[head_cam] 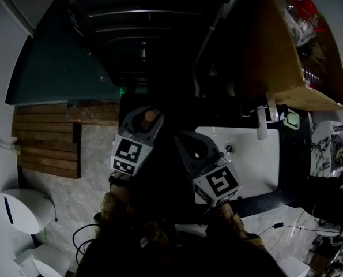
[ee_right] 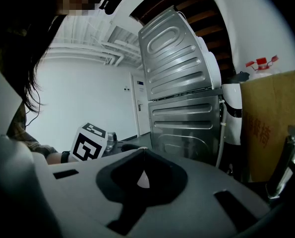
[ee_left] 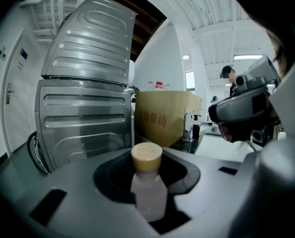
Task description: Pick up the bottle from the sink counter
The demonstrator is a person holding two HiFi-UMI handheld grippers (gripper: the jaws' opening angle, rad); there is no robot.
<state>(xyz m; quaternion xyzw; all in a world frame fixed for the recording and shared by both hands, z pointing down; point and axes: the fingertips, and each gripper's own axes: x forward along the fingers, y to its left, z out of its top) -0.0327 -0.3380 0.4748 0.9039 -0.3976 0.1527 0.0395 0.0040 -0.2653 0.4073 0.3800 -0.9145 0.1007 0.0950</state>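
A small pale bottle (ee_left: 148, 190) with a tan cap (ee_left: 147, 156) stands upright between the jaws of my left gripper (head_cam: 142, 124), which is shut on its body. In the head view only the cap (head_cam: 150, 118) shows, above the dark counter. My right gripper (head_cam: 185, 143) hovers just right of the left one, and its marker cube (head_cam: 217, 183) faces up. In the right gripper view its jaws (ee_right: 144, 152) meet at the tip with nothing between them.
Two stacked silver machines (ee_left: 83, 108) rise behind the bottle, with a cardboard box (ee_left: 167, 115) to their right. A white sink (head_cam: 257, 160) with a faucet (head_cam: 262, 120) lies right of the grippers. A white toilet (head_cam: 21, 209) sits at lower left.
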